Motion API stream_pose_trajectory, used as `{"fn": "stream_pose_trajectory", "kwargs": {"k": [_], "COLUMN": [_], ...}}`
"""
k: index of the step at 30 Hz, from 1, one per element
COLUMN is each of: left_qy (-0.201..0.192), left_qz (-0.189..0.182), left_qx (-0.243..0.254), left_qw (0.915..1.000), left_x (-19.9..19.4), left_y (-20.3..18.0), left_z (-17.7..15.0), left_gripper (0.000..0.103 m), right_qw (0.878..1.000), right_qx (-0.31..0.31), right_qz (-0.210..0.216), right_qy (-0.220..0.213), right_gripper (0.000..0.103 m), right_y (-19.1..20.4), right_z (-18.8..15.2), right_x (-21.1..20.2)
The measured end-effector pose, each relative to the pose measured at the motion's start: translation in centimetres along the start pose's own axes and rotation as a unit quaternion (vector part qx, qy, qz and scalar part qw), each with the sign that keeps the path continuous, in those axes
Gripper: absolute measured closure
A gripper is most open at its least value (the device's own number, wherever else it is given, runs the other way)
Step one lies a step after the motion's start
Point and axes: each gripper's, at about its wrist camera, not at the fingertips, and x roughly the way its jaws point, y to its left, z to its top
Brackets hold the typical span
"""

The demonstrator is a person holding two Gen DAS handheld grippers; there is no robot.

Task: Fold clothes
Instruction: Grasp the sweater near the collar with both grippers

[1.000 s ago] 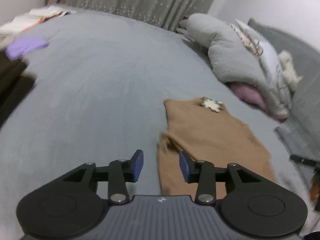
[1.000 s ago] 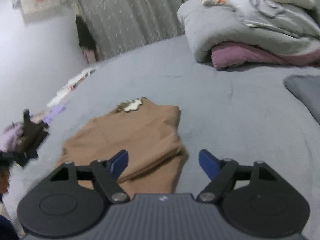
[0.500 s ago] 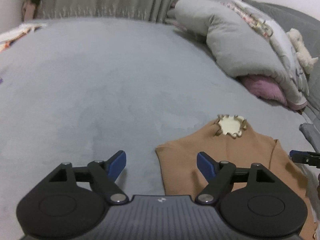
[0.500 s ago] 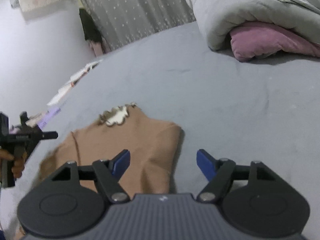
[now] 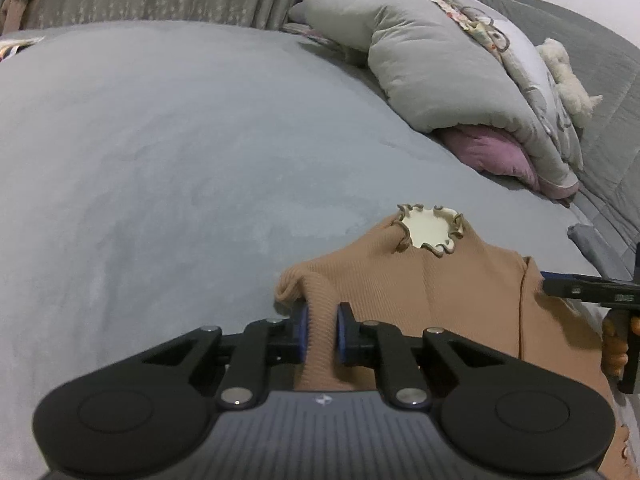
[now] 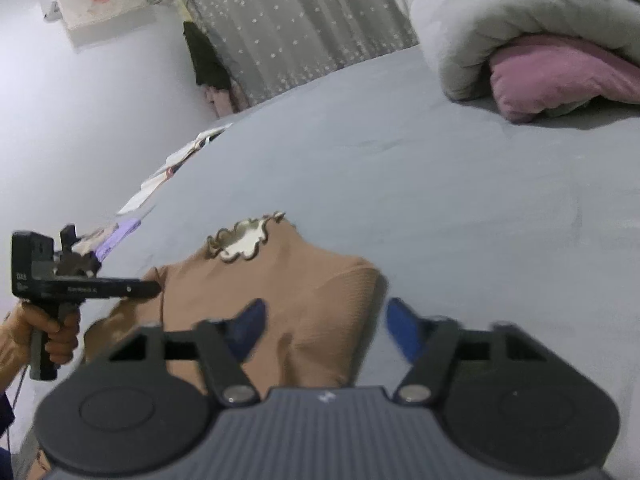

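A brown ribbed top (image 5: pixel 440 300) with a cream frilled collar (image 5: pixel 430 230) lies flat on the grey bed (image 5: pixel 160 160). My left gripper (image 5: pixel 322 328) is closing, and its blue pads pinch the top's near-left corner, which bunches up between them. In the right wrist view the same top (image 6: pixel 304 280) has its right shoulder corner between the jaws of my right gripper (image 6: pixel 324 320). Those jaws are blurred, closing and still apart, with the pads off the cloth. Each gripper also shows in the other's view: the right gripper (image 5: pixel 580 290) and the left gripper (image 6: pixel 86 286), held by a gloved hand (image 6: pixel 36 328).
A pile of grey duvet (image 5: pixel 440 80) over a pink pillow (image 5: pixel 492 152) lies at the bed's far right. Papers (image 6: pixel 172 168) and a purple item (image 6: pixel 120 232) sit along the left edge. A folded grey cloth (image 5: pixel 592 240) lies right of the top. A curtain hangs behind.
Both grippers came down and forward to the top's collar-end corners. The left jaws went from wide to closed on the left corner; the right jaws narrowed around the right corner.
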Motion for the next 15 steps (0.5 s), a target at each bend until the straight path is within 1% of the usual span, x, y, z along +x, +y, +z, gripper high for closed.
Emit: {"fn": "stream_pose_trajectory", "kwargs": {"k": [2, 5, 7, 8, 11, 13, 15], "left_qy": [-0.005, -0.018, -0.026, -0.037, -0.053, -0.046, -0.038], "left_qz": [0.006, 0.032, 0.041, 0.053, 0.06, 0.066, 0.073], "left_qx": [0.004, 0.009, 0.01, 0.014, 0.026, 0.025, 0.024], "left_qw": [1.0, 0.9993, 0.9988, 0.9978, 0.9965, 0.9964, 0.9963], "left_x": [0.1, -0.5, -0.5, -1.0, -1.7, -1.0, -0.3], "left_y": [-0.2, -0.9, -1.3, -2.0, -2.7, -2.2, -1.8], "left_z": [0.0, 0.2, 0.4, 0.8, 1.3, 1.1, 0.8], "left_gripper": [0.093, 0.094, 0.094, 0.094, 0.094, 0.094, 0.094], "right_qw": [1.0, 0.997, 0.995, 0.993, 0.988, 0.983, 0.982], "right_qx": [-0.022, -0.062, -0.08, -0.087, -0.118, -0.136, -0.136], "right_qz": [-0.017, -0.041, -0.06, -0.068, -0.094, -0.113, -0.125], "right_qy": [-0.003, -0.01, -0.021, -0.028, -0.045, -0.049, -0.035], "right_gripper": [0.09, 0.092, 0.093, 0.094, 0.095, 0.095, 0.095], "right_y": [0.8, 2.0, 2.8, 3.1, 4.7, 5.6, 5.5], "right_z": [0.1, 0.2, 0.6, 0.7, 1.1, 1.1, 0.7], "right_x": [0.3, 0.5, -0.1, -0.4, -1.0, -1.0, -0.4]}}
